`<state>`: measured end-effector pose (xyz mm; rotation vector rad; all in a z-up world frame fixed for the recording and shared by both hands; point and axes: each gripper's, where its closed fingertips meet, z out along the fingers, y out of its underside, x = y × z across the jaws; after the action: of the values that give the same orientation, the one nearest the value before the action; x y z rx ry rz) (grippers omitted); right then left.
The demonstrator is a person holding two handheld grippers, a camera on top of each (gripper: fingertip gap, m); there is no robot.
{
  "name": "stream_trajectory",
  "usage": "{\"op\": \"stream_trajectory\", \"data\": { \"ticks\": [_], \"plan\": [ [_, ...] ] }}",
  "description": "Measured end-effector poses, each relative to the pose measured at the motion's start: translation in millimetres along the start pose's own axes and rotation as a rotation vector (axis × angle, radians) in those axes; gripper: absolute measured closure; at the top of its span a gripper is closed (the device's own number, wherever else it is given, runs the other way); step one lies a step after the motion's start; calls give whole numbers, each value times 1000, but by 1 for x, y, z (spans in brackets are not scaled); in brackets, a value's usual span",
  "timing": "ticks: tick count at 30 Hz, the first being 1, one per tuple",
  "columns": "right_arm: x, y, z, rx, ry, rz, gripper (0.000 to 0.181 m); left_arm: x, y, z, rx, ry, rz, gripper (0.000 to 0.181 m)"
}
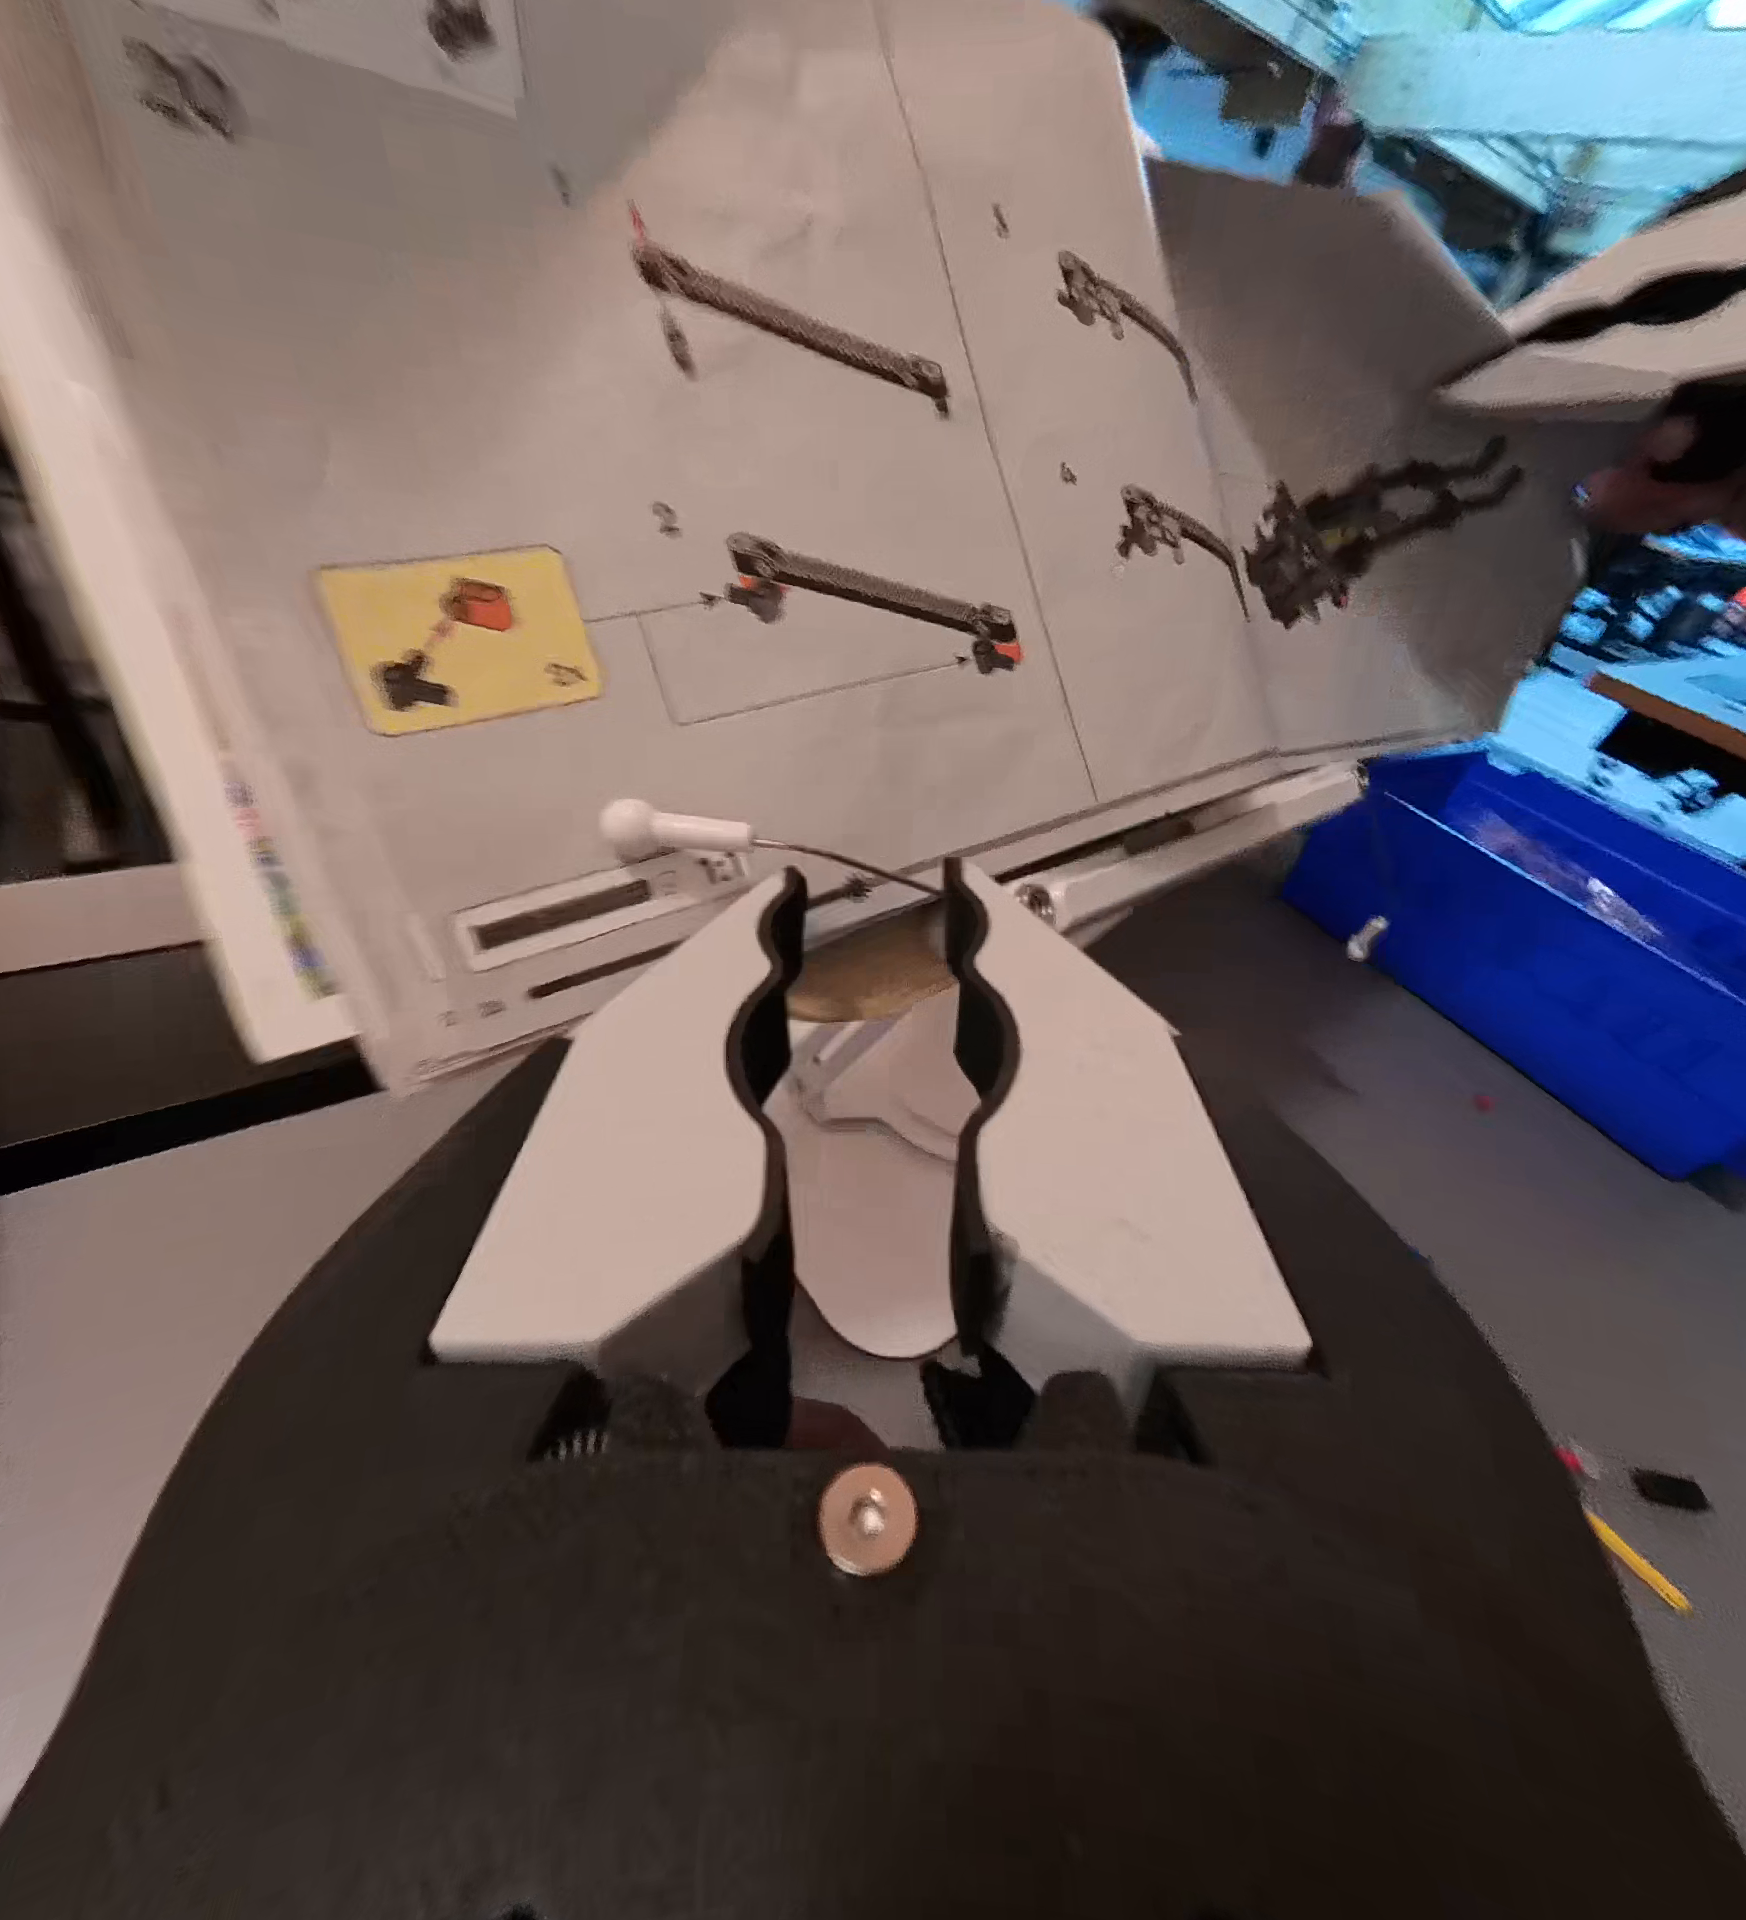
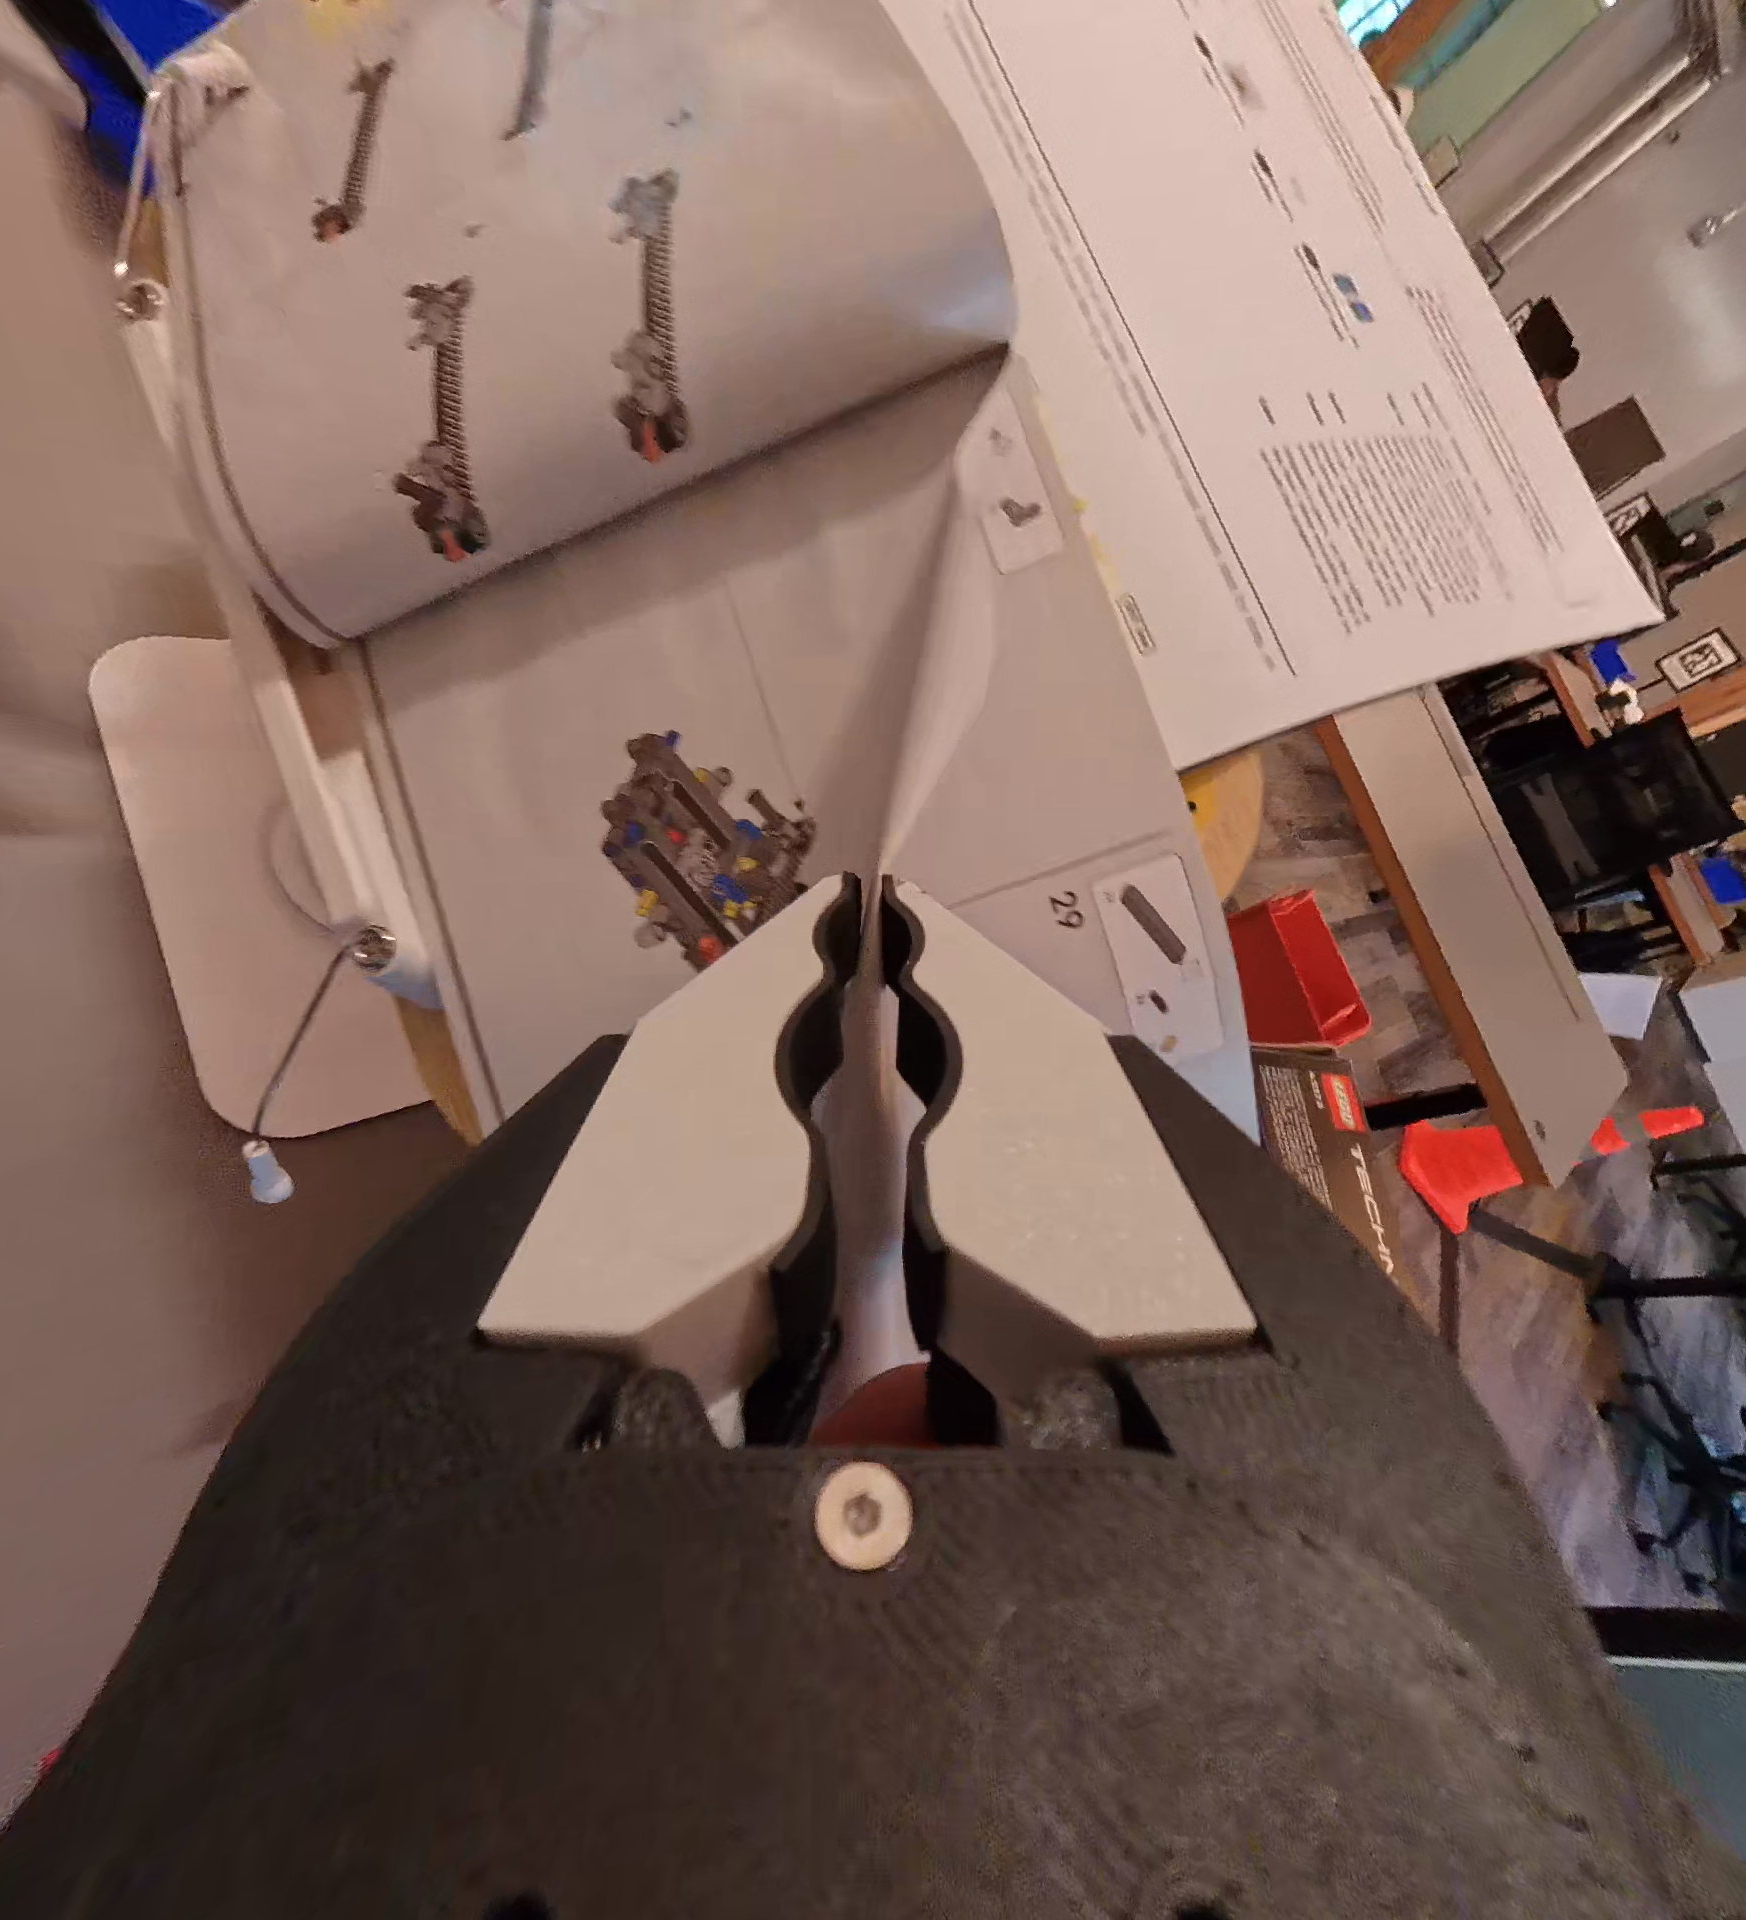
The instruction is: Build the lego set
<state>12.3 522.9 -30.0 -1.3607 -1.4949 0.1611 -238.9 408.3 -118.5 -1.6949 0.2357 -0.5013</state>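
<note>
The open instruction booklet stands on a white stand in front of me. My left gripper is open just below the booklet's lower edge, with nothing between its pads. My right gripper is shut on the edge of a few booklet pages, which run up from its fingertips. The right gripper also shows in the left wrist view at the top right, at the lifted page. The booklet's open pages show printed build steps.
A blue bin sits to the right of the stand. A white pin on a wire hangs across the stand's ledge. The stand's white base, a red bin and the set's box lie nearby. Small loose pieces lie on the table. Tip to tip, the grippers are about 30 cm apart.
</note>
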Motion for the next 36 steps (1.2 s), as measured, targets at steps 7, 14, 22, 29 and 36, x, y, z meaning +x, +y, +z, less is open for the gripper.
{"op": "stream_trajectory", "data": {
  "ticks": [7,14,22,29,36],
  "plan": [
    [-31,-15,0,7,35,-64,180,40,-63,-29,151,-155,306,146],
    [-55,-22,10,-68,297,-337,178,140,-86,65,66,186,178,138],
    [-70,-30,10,-77,477,-526,181,132,-88,140,-52,199,-55,145],
    [-93,-37,1,-14,525,-644,169,137,-87,154,-72,224,-92,181],
    [-74,-41,-93,275,470,-227,141,139,-92,153,-56,233,-73,181]
  ]
}}
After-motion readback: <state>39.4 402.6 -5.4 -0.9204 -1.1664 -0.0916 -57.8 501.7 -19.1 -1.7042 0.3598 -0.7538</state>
